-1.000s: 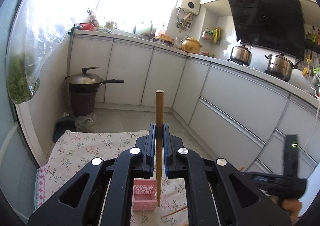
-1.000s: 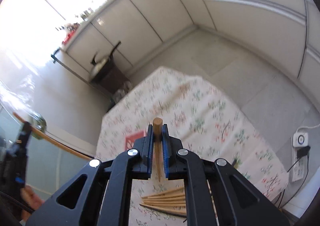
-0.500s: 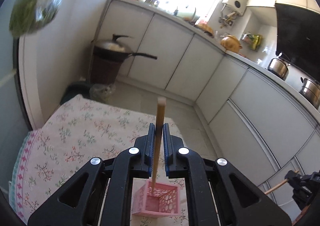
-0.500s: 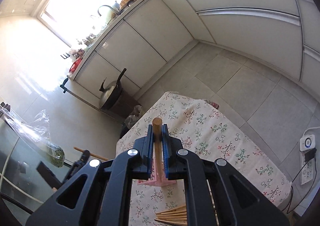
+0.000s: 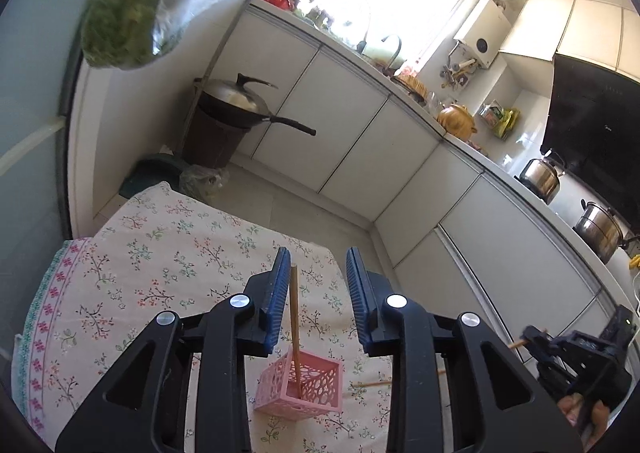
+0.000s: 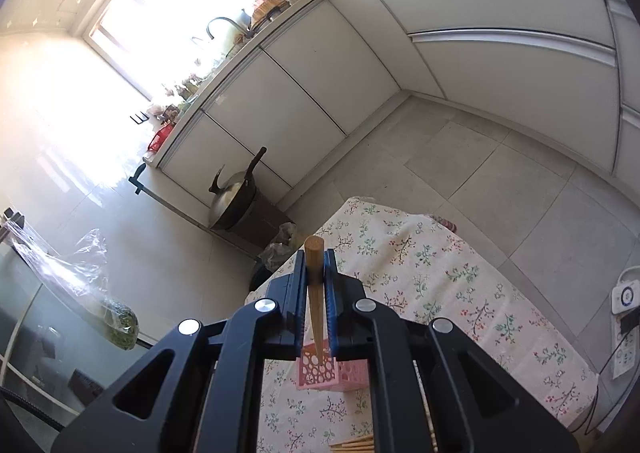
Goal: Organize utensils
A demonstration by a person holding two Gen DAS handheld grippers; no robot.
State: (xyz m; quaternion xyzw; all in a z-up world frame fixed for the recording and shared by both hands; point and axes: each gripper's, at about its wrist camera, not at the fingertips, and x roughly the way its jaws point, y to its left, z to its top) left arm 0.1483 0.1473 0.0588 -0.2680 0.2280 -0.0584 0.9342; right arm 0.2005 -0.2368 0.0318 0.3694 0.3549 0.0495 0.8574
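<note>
A pink perforated basket (image 5: 300,385) stands on the floral tablecloth (image 5: 160,253). One wooden chopstick (image 5: 295,317) stands upright in it, close beside the left pad. My left gripper (image 5: 318,277) hovers above the basket with its jaws opening, and the pads are off the stick. My right gripper (image 6: 315,257) is shut on a second wooden chopstick (image 6: 314,285), held upright above the pink basket (image 6: 320,371). A bundle of chopsticks (image 6: 356,445) lies at the near table edge. One loose chopstick (image 5: 372,383) lies right of the basket.
A lidded wok (image 5: 240,105) sits on a brown stand past the table's far corner. White cabinets (image 5: 360,141) run along the floor behind. A plastic bag of greens (image 5: 124,25) hangs at upper left. A power strip (image 6: 624,299) lies off the table's right side.
The left jaws went from shut on the chopstick to spread, and the stick now stands in the basket. The left gripper sank and rolled. The right gripper lifted its chopstick over the basket.
</note>
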